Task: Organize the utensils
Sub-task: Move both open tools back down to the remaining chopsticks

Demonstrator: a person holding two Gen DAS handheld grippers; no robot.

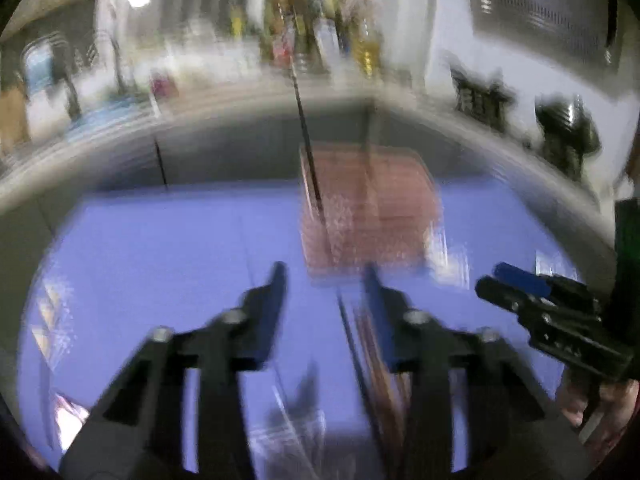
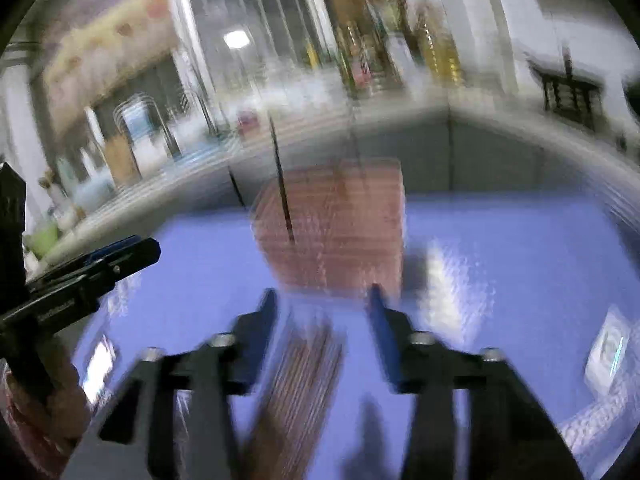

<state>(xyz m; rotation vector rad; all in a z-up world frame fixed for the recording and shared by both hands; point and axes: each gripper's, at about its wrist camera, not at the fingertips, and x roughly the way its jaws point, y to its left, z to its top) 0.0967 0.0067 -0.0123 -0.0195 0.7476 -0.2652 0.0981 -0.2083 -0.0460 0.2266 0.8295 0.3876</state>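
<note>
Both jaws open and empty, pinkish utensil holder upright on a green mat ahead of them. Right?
Not quite: the mat is blue-violet, not green, as the right wrist view shows; the left wrist view agrees. The rest holds despite the blur: the pinkish utensil holder stands upright ahead, and the left gripper and right gripper both have their jaws apart with nothing between them.

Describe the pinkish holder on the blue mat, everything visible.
The pinkish holder is a translucent, box-like container, probably plastic, heavily motion-blurred. It stands upright on the blue mat, ahead of both grippers, touched by neither. A thin dark stick rises from it, leaning slightly. Finer detail cannot be made out.
</note>
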